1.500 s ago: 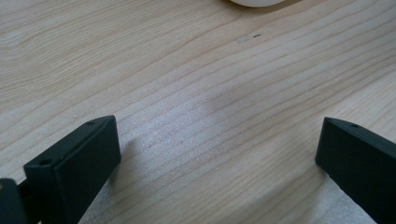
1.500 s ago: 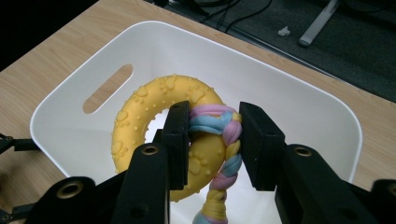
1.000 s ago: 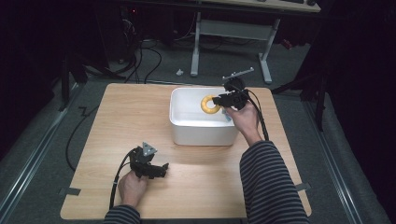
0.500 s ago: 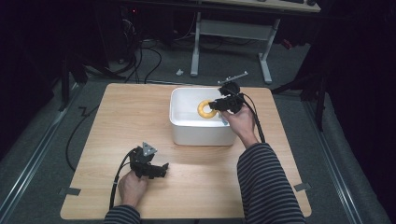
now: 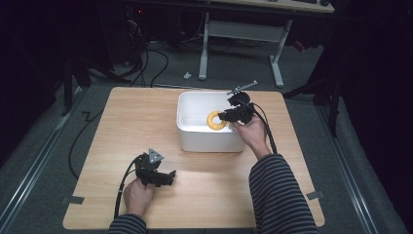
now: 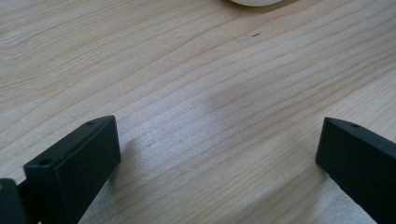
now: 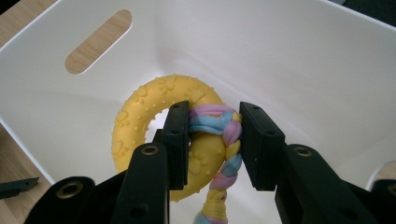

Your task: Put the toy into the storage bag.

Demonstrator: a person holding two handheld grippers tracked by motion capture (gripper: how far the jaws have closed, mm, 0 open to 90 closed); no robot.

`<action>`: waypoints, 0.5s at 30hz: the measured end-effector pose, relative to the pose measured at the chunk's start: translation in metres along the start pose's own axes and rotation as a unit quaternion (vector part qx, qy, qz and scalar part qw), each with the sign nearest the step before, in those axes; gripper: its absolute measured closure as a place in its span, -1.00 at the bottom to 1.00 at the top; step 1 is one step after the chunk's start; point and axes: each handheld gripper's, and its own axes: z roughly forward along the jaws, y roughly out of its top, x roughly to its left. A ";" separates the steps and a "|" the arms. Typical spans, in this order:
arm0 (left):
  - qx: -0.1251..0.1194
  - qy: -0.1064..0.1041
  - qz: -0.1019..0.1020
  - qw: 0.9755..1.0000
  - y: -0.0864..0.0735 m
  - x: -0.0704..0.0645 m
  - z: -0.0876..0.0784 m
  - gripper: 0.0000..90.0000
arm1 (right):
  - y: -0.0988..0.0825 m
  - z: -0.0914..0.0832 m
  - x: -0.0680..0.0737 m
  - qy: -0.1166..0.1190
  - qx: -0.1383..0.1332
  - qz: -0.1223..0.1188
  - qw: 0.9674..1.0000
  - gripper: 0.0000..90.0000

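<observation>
Dark floor, trailing cables and a desk frame surround a pale wooden table (image 5: pixel 146 122). Toward its far right corner a white bin (image 5: pixel 195 136) is stood, and above its inside a yellow rubber ring (image 7: pixel 140 116) with a braided pastel rope (image 7: pixel 224 135) is carried. The right gripper (image 7: pixel 214 140) is clamped on the rope where it is looped through the ring. Both are judged light; the rope is soft and compressible, the studded ring springy, so the knot is the surest hold. Near the front edge the left gripper (image 6: pixel 219 154) is rested, jaws wide apart, nothing between them.
</observation>
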 end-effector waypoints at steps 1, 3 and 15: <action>0.000 0.000 0.000 1.000 0.000 0.000 0.000 -1.00 | -0.002 0.001 0.001 0.000 0.004 -0.005 1.000 0.45; 0.000 0.000 0.000 1.000 0.000 0.000 0.000 -1.00 | -0.003 0.001 0.002 -0.001 0.007 -0.009 1.000 0.45; 0.000 -0.004 0.005 1.000 0.000 -0.001 0.000 -1.00 | -0.011 -0.002 0.008 0.004 0.013 -0.021 1.000 0.45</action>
